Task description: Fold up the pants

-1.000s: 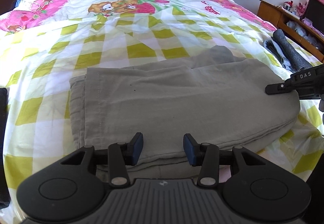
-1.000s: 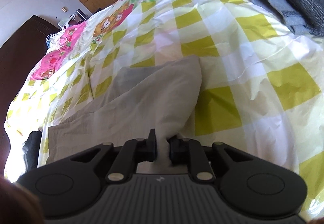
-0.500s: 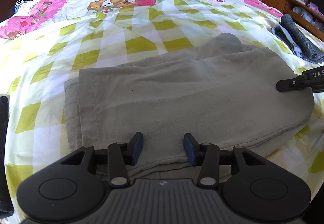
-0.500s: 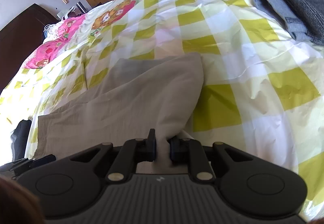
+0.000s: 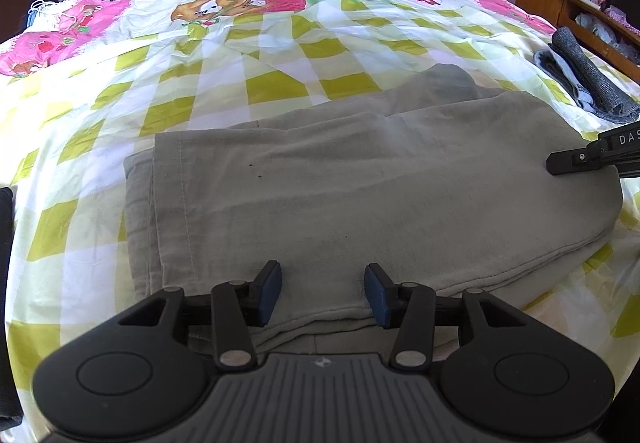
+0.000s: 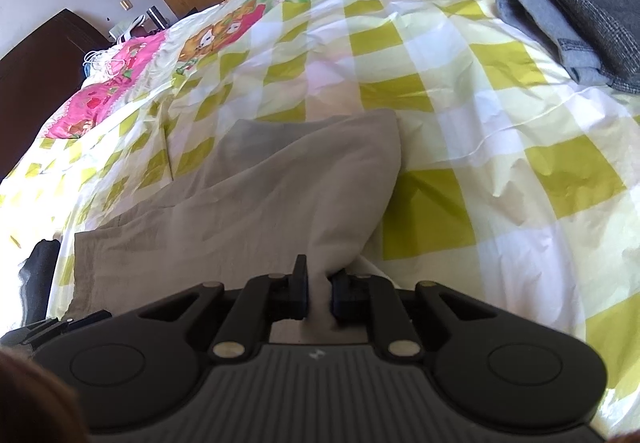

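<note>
The pants point(image 5: 360, 199) lie across the near part of the bed point(image 5: 280, 55), already folded into a broad grey-green band, hems to the left and a rounded fold to the right.

The right gripper point(image 6: 319, 293) has just been closing: its fingers point(image 6: 300, 291) now pinch a narrow ridge of cloth at the pants' right end, tighter than a second ago, and the fabric rises in a tent from the bed into them. In the left view that gripper shows as a black bar at the far right, lower against the cloth than it was a second ago.

The left gripper point(image 5: 323, 293) hovers over the near edge of the pants with its fingers point(image 5: 269, 293) about half open, cloth lying below the gap but nothing pressed between them. Its view has tipped and slid a little over the last second, so the hems sit further right in it than before.

My reading: the right end is secured for the next fold, while the left side has no hold yet. Lifting now with one grip could drag the layers askew. Folded grey clothes point(image 6: 576, 15) lie far right, well apart.
</note>
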A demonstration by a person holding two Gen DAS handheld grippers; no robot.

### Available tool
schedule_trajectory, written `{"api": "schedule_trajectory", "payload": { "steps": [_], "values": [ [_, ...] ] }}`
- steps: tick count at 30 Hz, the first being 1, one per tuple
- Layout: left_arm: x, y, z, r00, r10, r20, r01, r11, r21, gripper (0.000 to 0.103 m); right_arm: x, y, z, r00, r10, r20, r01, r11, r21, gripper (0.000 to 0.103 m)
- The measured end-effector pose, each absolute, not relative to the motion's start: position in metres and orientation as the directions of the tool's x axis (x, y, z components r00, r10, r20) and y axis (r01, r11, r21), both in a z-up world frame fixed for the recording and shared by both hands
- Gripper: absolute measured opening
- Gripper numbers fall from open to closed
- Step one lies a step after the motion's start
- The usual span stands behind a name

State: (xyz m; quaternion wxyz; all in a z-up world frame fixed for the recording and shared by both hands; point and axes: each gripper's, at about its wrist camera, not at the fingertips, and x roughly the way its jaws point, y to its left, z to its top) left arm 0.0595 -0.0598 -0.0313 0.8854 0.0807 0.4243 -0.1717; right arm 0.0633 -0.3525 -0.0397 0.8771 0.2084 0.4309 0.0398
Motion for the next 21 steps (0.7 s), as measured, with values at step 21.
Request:
{"api": "schedule_trajectory", "payload": {
  "steps": [21],
  "values": [
    [0.057, -0.055, -0.033, 0.588, -0.275, -0.761, 0.379, 0.924, -0.041, 0.062, 0.062, -0.334, -0.021, 0.630, 0.142, -0.763, 0.132, 0.949, 0.286, 0.008]
  ]
}}
